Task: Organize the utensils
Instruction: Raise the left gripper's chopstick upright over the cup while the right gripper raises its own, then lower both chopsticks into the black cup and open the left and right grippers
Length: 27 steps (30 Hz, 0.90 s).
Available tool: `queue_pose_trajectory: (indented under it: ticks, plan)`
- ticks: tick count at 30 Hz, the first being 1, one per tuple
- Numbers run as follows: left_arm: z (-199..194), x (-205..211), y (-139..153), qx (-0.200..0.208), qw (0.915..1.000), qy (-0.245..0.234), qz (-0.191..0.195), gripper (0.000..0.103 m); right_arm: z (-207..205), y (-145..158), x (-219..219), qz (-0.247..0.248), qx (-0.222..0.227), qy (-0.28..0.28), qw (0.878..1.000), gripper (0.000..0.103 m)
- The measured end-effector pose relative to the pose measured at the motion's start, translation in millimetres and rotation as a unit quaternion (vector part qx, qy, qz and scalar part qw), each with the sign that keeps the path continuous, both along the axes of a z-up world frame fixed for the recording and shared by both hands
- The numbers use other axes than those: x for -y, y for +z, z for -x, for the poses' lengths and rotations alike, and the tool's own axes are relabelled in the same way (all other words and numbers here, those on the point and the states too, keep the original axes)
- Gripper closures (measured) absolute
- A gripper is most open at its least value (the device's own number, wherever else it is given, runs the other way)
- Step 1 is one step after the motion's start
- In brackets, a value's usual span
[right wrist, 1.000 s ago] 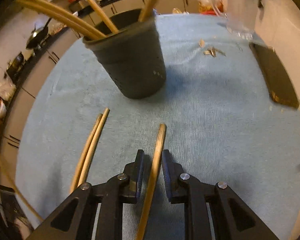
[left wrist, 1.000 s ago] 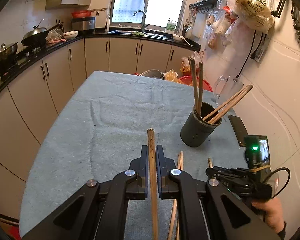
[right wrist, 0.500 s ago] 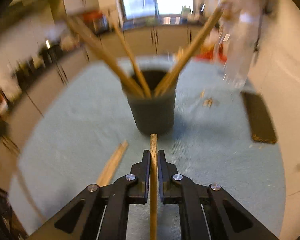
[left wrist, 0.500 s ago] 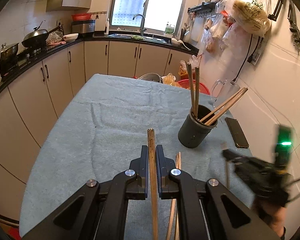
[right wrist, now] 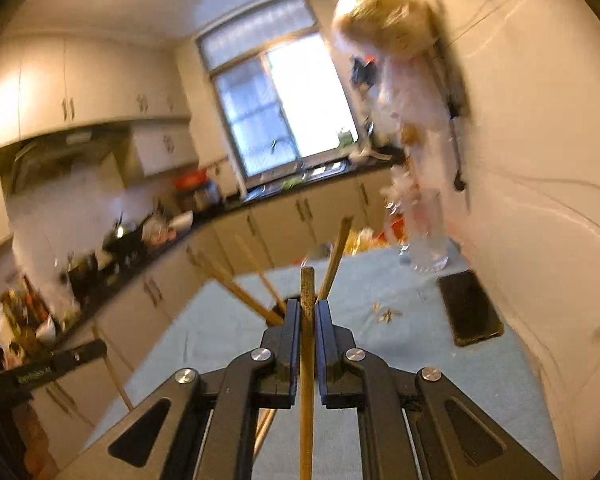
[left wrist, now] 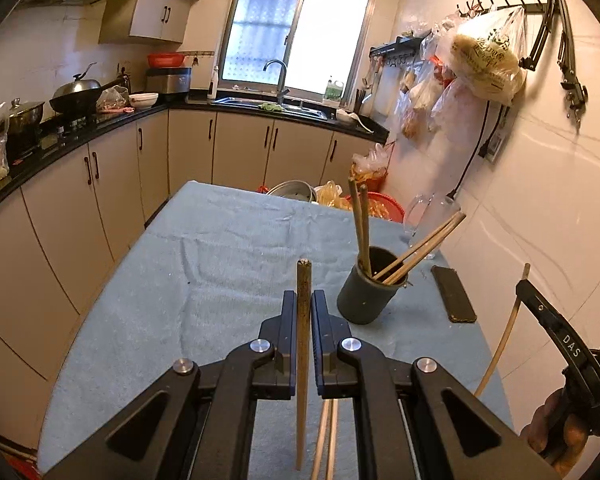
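From the left wrist view, the left gripper [left wrist: 304, 300] has its jaws clenched on a single chopstick [left wrist: 303, 344], which runs straight up between them with its blunt end poking out past the tips. Beyond it, on the table [left wrist: 204, 280] with its grey-blue cloth, stands a dark utensil holder [left wrist: 366, 296] with several chopsticks leaning out of it. A dark phone [left wrist: 454, 294] lies flat just to the right of the holder. Two more loose chopsticks [left wrist: 326, 436] lie on the cloth beneath the gripper. At the right edge the right gripper [left wrist: 526, 280] shows, carried by a hand [left wrist: 556, 432].

The right wrist view is blurred. The right gripper [right wrist: 307, 308] is clamped on another chopstick [right wrist: 307, 344], held above the table [right wrist: 420, 360], with the holder's chopsticks fanning out just behind the tips. The phone [right wrist: 470, 308] lies by the wall.
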<state>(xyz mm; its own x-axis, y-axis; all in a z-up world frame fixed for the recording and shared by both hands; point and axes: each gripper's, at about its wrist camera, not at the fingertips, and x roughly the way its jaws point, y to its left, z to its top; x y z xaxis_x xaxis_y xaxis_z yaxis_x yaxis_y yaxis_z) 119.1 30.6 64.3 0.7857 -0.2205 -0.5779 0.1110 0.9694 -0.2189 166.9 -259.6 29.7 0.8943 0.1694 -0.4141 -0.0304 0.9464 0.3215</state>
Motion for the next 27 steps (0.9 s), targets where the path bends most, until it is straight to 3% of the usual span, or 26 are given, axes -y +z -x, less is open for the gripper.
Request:
queue_pose_trajectory:
  ticks: [11,14,19,27]
  plan:
    - [-13.9,17.4,42.8,0.045,0.9988,-0.019,-0.001,0.096,-4.5,20.4,6.4,-0.021,0.061,-0.031,0.997,0.095]
    - [-23.8,23.3,55.4,0.058,0.9980,-0.023,0.012,0.096,-18.4,26.7,-0.5,-0.012,0.087,-0.025,0.996,0.095]
    - [-42.4,33.1,82.4,0.114,0.9920,-0.026,0.049,0.096,-42.8,44.4,-12.9,0.006,0.127,-0.021,0.992,0.095]
    - [-87.4,55.7,81.4,0.125,0.9892,-0.030,0.071,0.096,-91.8,66.5,-23.3,0.018,0.170,-0.074,0.983,0.095]
